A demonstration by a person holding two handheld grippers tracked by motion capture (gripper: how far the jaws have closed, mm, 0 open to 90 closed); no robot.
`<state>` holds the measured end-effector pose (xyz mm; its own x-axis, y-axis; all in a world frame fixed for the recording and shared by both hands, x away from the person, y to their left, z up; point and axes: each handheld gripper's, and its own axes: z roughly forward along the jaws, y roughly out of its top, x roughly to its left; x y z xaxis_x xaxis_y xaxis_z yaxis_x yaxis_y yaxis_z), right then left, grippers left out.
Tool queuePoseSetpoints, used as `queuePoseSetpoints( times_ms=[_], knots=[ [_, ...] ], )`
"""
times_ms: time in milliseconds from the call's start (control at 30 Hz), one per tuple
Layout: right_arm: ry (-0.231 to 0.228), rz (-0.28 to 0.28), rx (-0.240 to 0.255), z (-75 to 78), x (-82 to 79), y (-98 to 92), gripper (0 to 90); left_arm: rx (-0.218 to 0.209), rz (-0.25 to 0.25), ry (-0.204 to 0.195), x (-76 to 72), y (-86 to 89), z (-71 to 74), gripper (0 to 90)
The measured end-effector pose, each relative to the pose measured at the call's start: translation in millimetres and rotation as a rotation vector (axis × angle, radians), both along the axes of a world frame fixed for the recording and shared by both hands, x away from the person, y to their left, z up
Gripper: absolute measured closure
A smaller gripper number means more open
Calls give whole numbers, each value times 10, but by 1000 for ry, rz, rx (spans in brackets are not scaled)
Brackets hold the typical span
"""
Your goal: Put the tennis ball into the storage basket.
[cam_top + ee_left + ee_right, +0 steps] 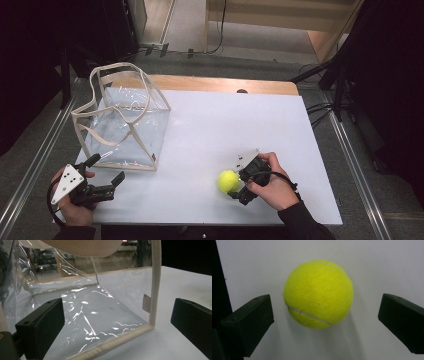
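The tennis ball (pixel 228 181) is lying on the white table (pixel 240 135), well to the right of the clear bag (pixel 122 125) and nearer the table's front edge than the bag is. The right hand-held gripper (pixel 238 186) is sitting just beside the ball with its jaws spread wide, and in the right gripper view the ball (pixel 318 294) is resting between the two black jaws with a gap showing on each side, so nothing is being gripped. The ball is round, fuzzy and bright yellow-green, with a pale curved seam running across its lower face, and it is casting a soft shadow on the smooth, matte tabletop. The left hand-held gripper (pixel 106 170) is hovering just in front of the bag's near lower corner, jaws likewise parted and holding nothing. In the left gripper view the bag (pixel 100 305) is standing upright between those jaws but beyond them: a boxy tote of glossy, wrinkled transparent plastic, catching glints of light, edged along its seams with cream woven tape, with webbing handles of the same cream fabric looping above its open top.
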<state>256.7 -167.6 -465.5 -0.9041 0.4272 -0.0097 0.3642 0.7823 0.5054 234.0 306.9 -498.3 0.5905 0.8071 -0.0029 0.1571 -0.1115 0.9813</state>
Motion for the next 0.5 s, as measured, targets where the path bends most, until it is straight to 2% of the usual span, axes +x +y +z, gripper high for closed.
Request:
queuePoseSetpoints(
  times_ms=[167, 200, 233, 333, 367, 400, 500],
  knots=[
    [16, 21, -19, -24, 9, 59, 0, 0, -1, 0, 0, 1, 0, 0],
    [18, 7, -20, -22, 6, 67, 56, 0, -2, -1, 0, 1, 1, 0],
    [11, 11, -22, -31, 19, 78, 68, 1, -2, -1, 0, 3, 1, 0],
    [28, 10, -25, -34, 10, 96, 68, 2, -4, 0, 0, 6, 3, 0],
    [22, 30, -29, -42, 22, 105, 68, 2, -4, 1, 0, 6, 3, 0],
    [38, 14, -45, -44, 11, 127, 68, 2, -5, 1, 1, 6, 3, 0],
    [44, 19, -52, -58, 26, 149, 69, 2, -5, 1, 1, 7, 3, 0]
  ],
)
